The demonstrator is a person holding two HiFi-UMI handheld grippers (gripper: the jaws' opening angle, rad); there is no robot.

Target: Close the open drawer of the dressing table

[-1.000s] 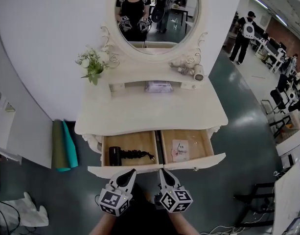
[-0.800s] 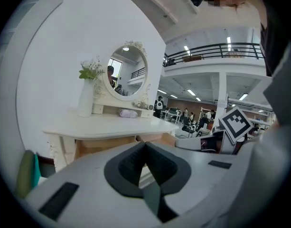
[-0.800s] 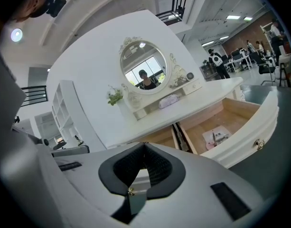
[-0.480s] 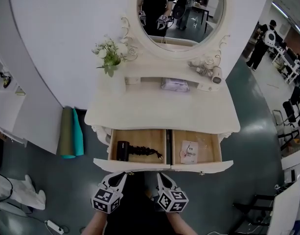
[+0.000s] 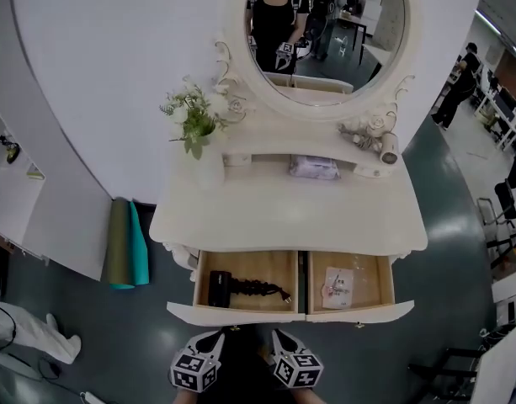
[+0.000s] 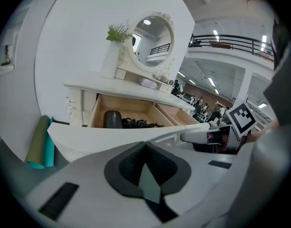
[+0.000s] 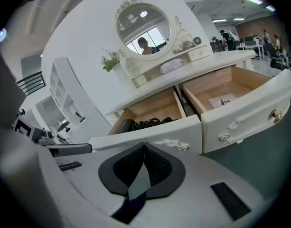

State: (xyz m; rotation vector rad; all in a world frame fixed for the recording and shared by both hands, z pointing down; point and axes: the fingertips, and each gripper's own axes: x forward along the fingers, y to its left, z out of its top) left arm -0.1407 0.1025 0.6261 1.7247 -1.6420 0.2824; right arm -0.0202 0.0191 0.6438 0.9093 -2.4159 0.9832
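The dressing table stands against a curved white wall on a dark glossy floor. Both of its drawers are pulled out towards the near side. The left drawer holds a black hair dryer with its cord, and the right drawer holds a flat packet. On the worktop sit flowers at the far left, under an oval mirror. Rolled mats lean on the wall at the left. The left gripper and right gripper hover just near of the drawer fronts, each with its fingers closed on nothing.
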